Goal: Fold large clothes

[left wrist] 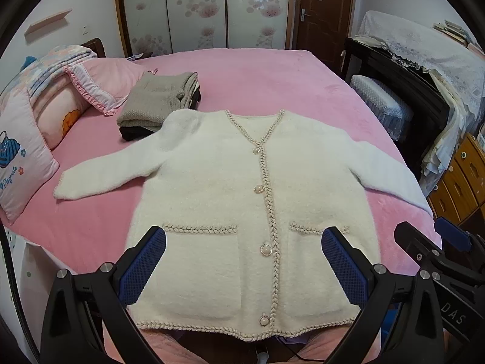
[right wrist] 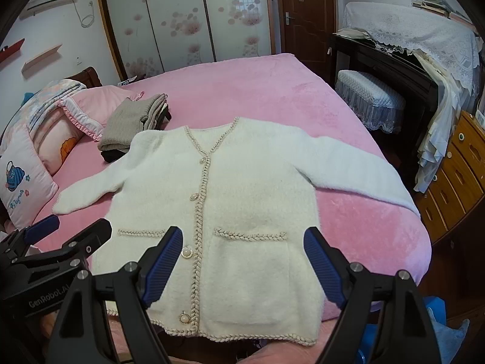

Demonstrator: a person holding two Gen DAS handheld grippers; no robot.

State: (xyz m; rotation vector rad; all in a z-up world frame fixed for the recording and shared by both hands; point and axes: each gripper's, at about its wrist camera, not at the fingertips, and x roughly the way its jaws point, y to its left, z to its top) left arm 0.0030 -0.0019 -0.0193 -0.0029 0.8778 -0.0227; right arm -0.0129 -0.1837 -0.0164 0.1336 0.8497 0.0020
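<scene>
On the pink plush bed, a cream fleece cardigan lies flat, face up and buttoned, collar toward twelve o'clock and hem at six, nearest the cameras. Both sleeves spread outward, one toward nine o'clock, the other toward three. Braided beige trim edges the V-neck, placket, two patch pockets and hem; four round pearl-like buttons run down the placket. At ten o'clock from the collar sits a stack of folded knitwear, grey-brown above something dark, just touching the cardigan's shoulder; pillows lie beyond at nine. The left tool and right tool both hover above the hem with jaws wide and nothing between them. By appearance the garment is soft, thick, limp and light, likely to sag and drape when lifted; the pile should grip well. Sensible holds are a sleeve cuff or shoulder seam, pinching through both layers, clear of the hard buttons.
</scene>
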